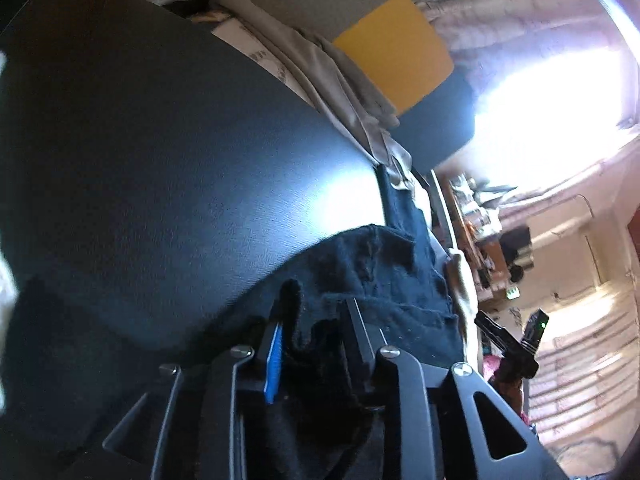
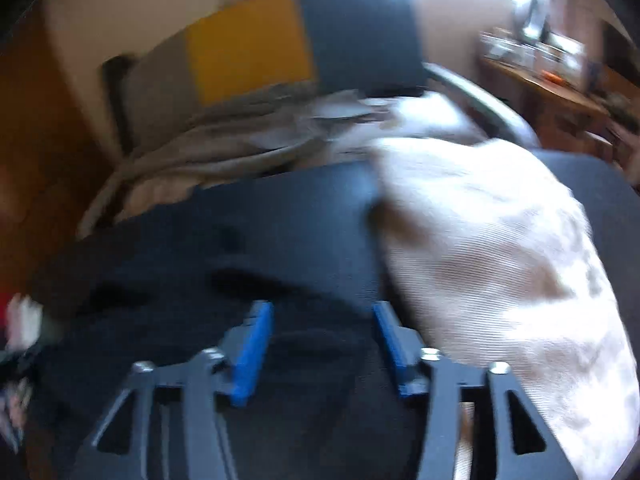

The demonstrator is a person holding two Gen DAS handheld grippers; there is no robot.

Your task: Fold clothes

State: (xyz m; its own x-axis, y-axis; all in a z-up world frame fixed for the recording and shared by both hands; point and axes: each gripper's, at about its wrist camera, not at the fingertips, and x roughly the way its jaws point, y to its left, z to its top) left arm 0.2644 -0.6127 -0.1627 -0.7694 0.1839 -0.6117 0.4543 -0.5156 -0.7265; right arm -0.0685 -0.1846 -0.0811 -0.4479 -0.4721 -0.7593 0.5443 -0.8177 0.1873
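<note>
My left claw (image 1: 316, 320) pinches the black garment (image 1: 384, 276) at the dark table (image 1: 160, 140) edge, right claw (image 2: 320, 332) spread w/ nothing held; I'd grab the opposite corner & pull taut before folding.

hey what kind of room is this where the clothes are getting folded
Probably a lived-in room at home, perhaps a bedroom: loose clothes such as a white garment and beige cloth heaped around a dark table, a cluttered wooden shelf, and a bright window.
</note>
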